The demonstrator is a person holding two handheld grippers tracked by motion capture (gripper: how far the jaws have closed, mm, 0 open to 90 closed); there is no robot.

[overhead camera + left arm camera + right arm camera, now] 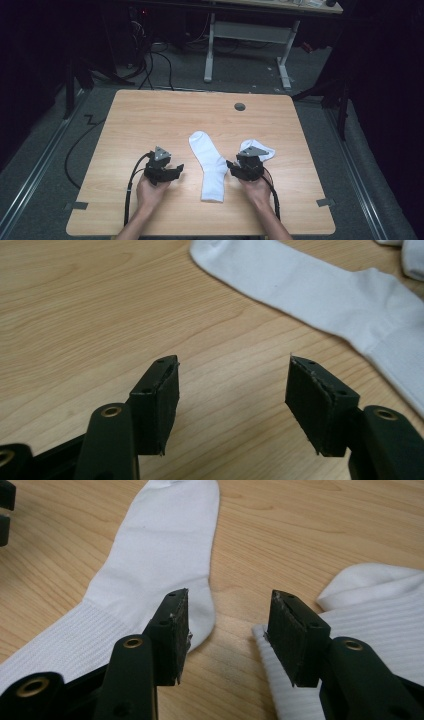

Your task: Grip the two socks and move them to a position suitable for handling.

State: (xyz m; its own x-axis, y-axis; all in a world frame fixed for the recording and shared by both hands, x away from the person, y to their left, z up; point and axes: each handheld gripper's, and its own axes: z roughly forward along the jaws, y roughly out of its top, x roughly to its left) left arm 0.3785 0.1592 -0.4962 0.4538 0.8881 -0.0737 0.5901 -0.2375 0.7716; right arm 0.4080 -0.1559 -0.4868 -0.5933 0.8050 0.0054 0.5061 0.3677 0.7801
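Left gripper (172,170) lower left of centre in the high view, jaws wide, nothing between. In the left gripper view just bare table (100,305) between the pads, flat sock (320,290) running across the upper right of that frame, clear of the jaws.

Right gripper (234,166) lower right of centre in the high view, jaws also spread, not clamped on anything. In the right gripper view the left pad (175,630) sits over the heel edge of the flat sock (160,545), right pad over the ribbed cuff of the second sock (380,615); bare wood in the gap. Cannot tell whether the pads touch fabric or hover just above.

Flat sock (212,167) laid out centre frame in the high view, toe toward the upper left, cuff toward the bottom, between the two grippers. Second sock (257,149) bunched up, partly hidden behind the right gripper, right of centre.

Looks like the start of a pairing or folding job: one sock spread, the other not yet straightened, neither held. Probably between grips.

Next move likely: right gripper onto the bunched sock's cuff, pinch a single edge, lift and drag it out flat beside or onto the first. Left gripper needs to close in toward the flat sock to pin it. Thin fabric, so a low approach and a firm pinch required; risk of grabbing both layers or dragging the flat sock askew.
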